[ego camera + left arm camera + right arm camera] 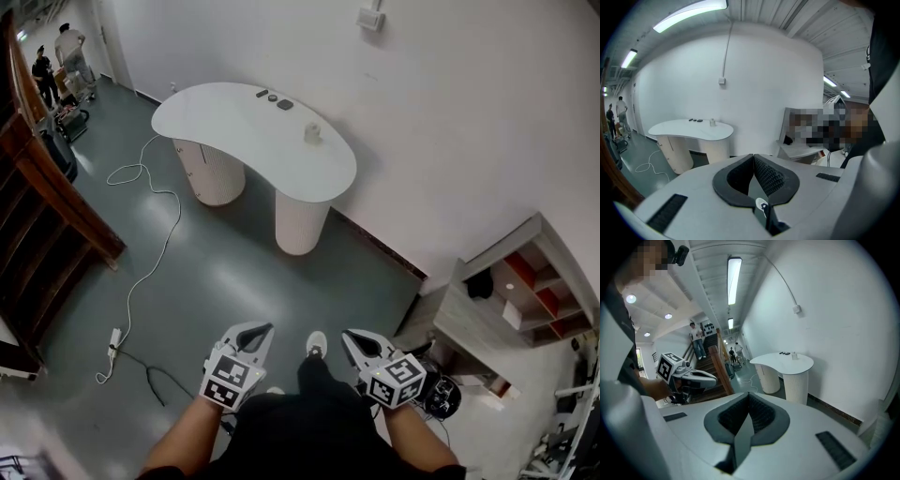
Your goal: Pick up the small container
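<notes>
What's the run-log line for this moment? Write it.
pickup: not started | left gripper: shut, empty | right gripper: shut, empty | small container: on white table, untouched

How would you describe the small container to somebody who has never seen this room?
Find the white curved tabletop on two ribbed round pedestals beside the white wall. The small pale upright container stands alone near its wall-side edge; the three other items are dark and flat.

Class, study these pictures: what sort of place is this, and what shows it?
Probably an office or studio lobby: a curved white counter against a bare wall, a wooden staircase at the left, and open shelving at the right.
</notes>
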### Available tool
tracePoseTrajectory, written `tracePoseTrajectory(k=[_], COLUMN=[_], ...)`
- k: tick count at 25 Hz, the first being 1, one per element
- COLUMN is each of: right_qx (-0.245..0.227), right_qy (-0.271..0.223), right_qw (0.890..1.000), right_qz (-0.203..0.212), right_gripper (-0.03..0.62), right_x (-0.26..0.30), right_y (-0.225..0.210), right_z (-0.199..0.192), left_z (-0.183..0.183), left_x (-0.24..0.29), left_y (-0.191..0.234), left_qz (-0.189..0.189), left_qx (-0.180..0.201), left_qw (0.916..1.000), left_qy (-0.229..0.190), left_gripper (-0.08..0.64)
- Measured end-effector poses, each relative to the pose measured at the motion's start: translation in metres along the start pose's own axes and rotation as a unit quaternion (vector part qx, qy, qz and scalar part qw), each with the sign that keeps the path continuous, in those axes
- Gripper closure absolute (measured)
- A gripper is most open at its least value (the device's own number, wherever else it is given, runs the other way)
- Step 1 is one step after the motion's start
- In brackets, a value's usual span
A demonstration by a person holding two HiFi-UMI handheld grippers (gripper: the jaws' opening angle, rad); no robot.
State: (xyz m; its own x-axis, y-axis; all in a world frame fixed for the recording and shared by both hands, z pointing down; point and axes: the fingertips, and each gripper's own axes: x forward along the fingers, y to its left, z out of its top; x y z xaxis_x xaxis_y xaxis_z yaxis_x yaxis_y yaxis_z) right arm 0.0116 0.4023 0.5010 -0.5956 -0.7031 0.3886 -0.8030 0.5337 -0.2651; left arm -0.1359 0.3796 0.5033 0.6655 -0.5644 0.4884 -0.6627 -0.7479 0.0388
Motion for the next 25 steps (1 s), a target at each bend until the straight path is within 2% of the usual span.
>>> tracePoseTrajectory(k=[5,11,14,25], right_qx=[0.003,-0.014,-0.028,-0.026], right_qy=[-0.011,-0.019,-0.021,-0.012], right_qw=[1.0,0.999,0.999,0.998], right_qz=[0.008,0.026,0.037,0.064], right_gripper=[0.597,0.597,0.597,0.597], right_x=[0.033,0.065,0.08,0.113], right_y=[-0.042,-0.101,-0.129,-0.219], right_z=[0.031,0.086,0.108,0.137], left_z=[0.02,0.088,0.111,0.15], left_x=[0.038,0.089,0.114,0.195], left_y=[0.022,0.063,0.081,0.109], left_qz=[0.0,0.025,0.04,0.07], left_qx=[0.011,0.02,0.017,0.009], left_qw=[0.9998,0.9995,0.9989,0.9975], left_qy=[0.017,-0.007,-0.015,-0.004], left_gripper=[0.543,0.543,0.543,0.543])
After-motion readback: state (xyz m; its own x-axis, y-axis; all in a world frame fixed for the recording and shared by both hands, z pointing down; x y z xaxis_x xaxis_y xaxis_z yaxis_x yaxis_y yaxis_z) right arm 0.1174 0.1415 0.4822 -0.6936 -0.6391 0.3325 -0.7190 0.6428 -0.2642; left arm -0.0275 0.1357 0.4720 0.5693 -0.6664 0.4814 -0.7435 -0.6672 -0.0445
